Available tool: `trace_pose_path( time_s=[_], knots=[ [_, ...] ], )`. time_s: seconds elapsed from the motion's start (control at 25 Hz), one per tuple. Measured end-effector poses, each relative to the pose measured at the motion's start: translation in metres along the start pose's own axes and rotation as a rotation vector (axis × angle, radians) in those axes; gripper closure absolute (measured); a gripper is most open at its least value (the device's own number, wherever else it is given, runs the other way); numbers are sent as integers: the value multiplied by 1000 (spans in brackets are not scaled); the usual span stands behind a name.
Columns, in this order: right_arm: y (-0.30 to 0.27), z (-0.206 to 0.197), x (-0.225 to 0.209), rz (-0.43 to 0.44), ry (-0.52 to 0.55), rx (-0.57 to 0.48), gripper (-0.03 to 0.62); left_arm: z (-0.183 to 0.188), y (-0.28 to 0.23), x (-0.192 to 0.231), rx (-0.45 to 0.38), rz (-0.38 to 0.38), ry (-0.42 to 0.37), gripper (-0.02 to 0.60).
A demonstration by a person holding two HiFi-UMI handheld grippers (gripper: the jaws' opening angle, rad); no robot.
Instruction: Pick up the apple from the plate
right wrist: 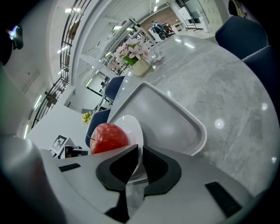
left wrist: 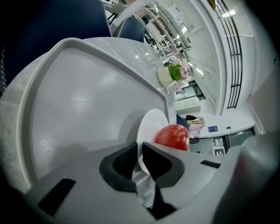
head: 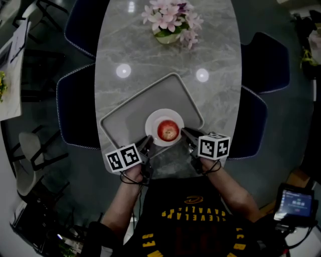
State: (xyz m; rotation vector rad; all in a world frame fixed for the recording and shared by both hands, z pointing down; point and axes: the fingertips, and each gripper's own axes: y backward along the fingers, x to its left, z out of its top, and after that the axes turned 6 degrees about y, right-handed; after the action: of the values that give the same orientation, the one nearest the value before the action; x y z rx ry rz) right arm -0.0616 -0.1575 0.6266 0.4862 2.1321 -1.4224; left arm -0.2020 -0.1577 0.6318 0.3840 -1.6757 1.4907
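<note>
White plate (head: 164, 113) rim: pinching it tight with left gripper (head: 148, 144) and right gripper (head: 185, 133) jaws, flanking apple (head: 168, 130) mid-frame, equally near.

This is looking like a dining corner staged inside a large open hall, a lab or office rather than a home. An oval marble-look table (head: 220, 95) is carrying a pot of pink flowers (head: 172, 20) at its far end, with dark blue chairs (head: 75, 108) standing along both long edges. Beyond, balcony railings (left wrist: 234, 65), strip lights (right wrist: 70, 9) and shelving (left wrist: 166, 33) are showing, and a small lit screen (head: 296, 203) is glowing near the table's near right corner
</note>
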Motion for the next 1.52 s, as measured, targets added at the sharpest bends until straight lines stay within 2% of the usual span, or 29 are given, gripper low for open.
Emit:
trace_pose_path(
  time_s=[0.36, 0.76, 1.16, 1.52],
  knots=[
    [45, -23, -25, -32, -30, -52, 553, -38, -10, -26, 48, -23, -62, 545],
    [94, -60, -46, -26, -65, -113, 553, -103, -20, -40, 86, -20, -89, 545],
    [144, -103, -88, -68, -124, -165, 553, -163, -44, -60, 145, -44, -122, 545],
    [176, -133, -112, -95, -166, -187, 553, -206, -62, -66, 204, -32, -149, 545]
  ],
)
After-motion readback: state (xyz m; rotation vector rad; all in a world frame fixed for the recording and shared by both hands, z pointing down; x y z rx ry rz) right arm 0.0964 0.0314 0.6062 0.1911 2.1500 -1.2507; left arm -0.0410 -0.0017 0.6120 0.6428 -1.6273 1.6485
